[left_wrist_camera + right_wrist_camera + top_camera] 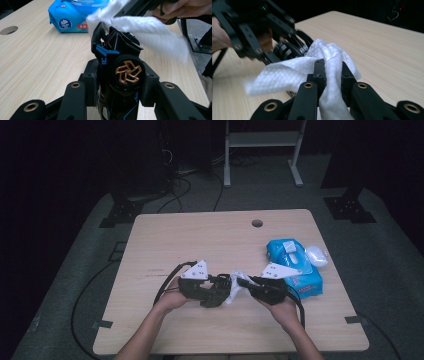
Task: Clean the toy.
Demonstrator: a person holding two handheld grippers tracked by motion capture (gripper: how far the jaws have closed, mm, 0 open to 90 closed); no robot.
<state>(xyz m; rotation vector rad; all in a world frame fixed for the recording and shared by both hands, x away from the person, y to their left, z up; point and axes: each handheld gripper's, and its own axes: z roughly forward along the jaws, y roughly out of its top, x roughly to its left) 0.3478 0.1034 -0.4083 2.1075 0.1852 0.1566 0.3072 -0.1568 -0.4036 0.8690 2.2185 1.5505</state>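
A black toy car (pixel 117 62) with blue trim and a gold-spoked wheel sits clamped in my left gripper (pixel 120 82), near the table's front middle. In the high view the toy car (pixel 220 287) is held just left of the white wipe (pixel 234 291). My right gripper (pixel 331 72) is shut on the white wipe (pixel 322 60), which drapes over the jaws and touches the car's front end. The wipe (pixel 150 32) hangs over the car's top in the left gripper view. Left gripper (pixel 212 292) and right gripper (pixel 245 284) face each other.
A blue pack of wet wipes (pixel 294 267) lies right of the hands, with a white rounded object (pixel 316 255) beside it. The wooden table (pixel 200 235) has a round cable hole (pixel 257 223) near its far edge. Cables trail from both grippers.
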